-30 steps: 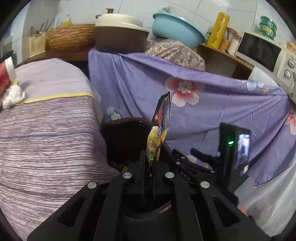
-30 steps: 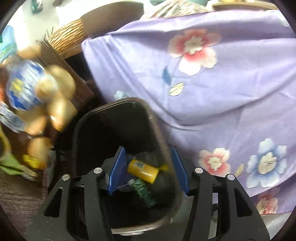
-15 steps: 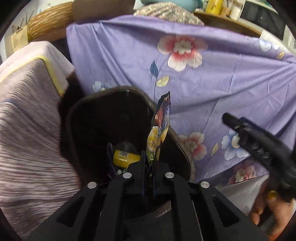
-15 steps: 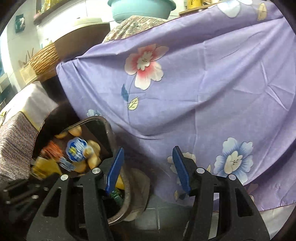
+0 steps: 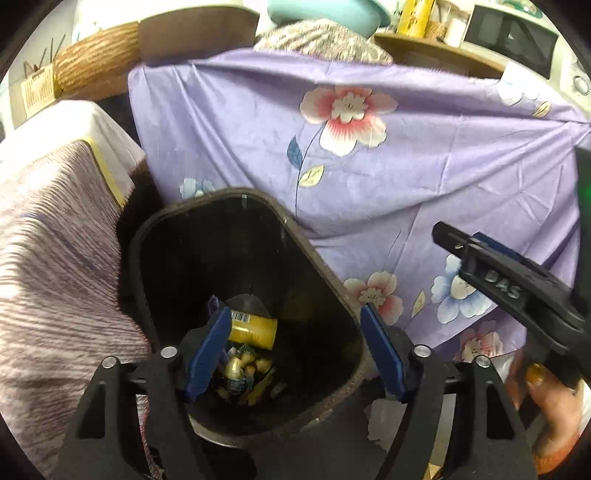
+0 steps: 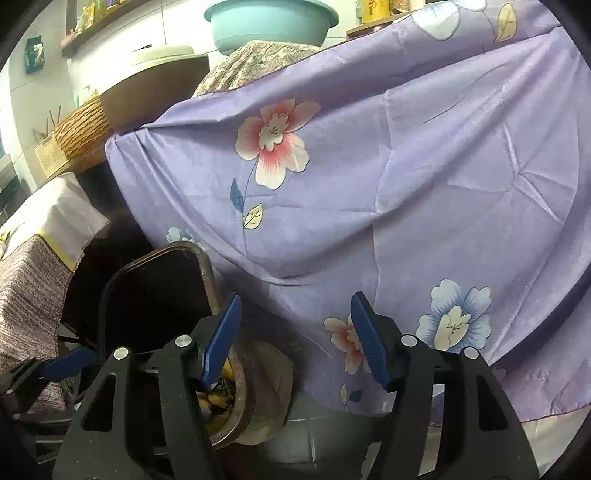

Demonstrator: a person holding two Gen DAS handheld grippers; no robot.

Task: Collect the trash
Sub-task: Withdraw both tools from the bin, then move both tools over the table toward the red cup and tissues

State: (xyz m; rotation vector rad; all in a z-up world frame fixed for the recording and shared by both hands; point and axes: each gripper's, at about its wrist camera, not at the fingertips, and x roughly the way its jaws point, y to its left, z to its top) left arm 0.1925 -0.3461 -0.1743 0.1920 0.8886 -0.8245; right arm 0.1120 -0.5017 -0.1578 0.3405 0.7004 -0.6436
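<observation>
A dark trash bin stands on the floor below me, and its rim also shows in the right wrist view. Inside lie a yellow can and a heap of snack wrappers. My left gripper hangs over the bin's mouth; its jaws are opening, with nothing between the blue pads. My right gripper hovers to the right of the bin, in front of the purple cloth; its jaws are opening too and hold nothing. It also appears as the right gripper with a hand in the left wrist view.
A purple flowered cloth hangs over furniture behind and right of the bin. A striped cloth-covered surface lies to the left. A wicker basket, a teal basin and a microwave sit further back.
The snack wrapper that my left gripper held upright is gone from its jaws, which now stand apart over the bin. My right gripper has drifted slightly and its jaws stand a little wider.
</observation>
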